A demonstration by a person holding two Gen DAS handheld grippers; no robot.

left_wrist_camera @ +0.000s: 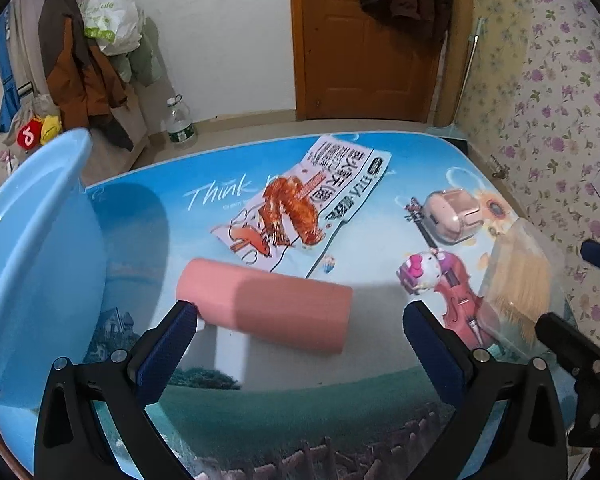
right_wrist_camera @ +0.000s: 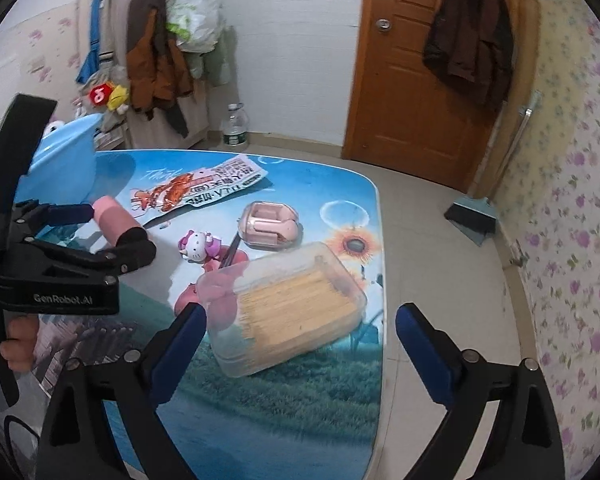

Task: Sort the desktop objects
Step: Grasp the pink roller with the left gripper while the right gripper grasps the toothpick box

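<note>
A pink cylinder point(left_wrist_camera: 266, 304) lies on its side on the picture-printed table point(left_wrist_camera: 260, 408). My left gripper point(left_wrist_camera: 300, 320) is open with the cylinder between its fingers; the left fingertip point(left_wrist_camera: 186, 312) is at the cylinder's left end. It also shows in the right wrist view point(right_wrist_camera: 110, 222), around the cylinder point(right_wrist_camera: 112, 218). My right gripper point(right_wrist_camera: 300, 320) is open and empty above a clear plastic box of toothpicks point(right_wrist_camera: 288, 308). A Hello Kitty figure point(right_wrist_camera: 198, 244), a pink earbud case point(right_wrist_camera: 270, 226) and a snack packet point(right_wrist_camera: 198, 190) lie behind it.
A light blue basin point(left_wrist_camera: 32, 264) stands at the table's left edge. The table's right edge point(right_wrist_camera: 382, 280) drops to a tiled floor. A dustpan point(right_wrist_camera: 474, 216), a water bottle point(right_wrist_camera: 234, 128), a door and hanging coats are behind.
</note>
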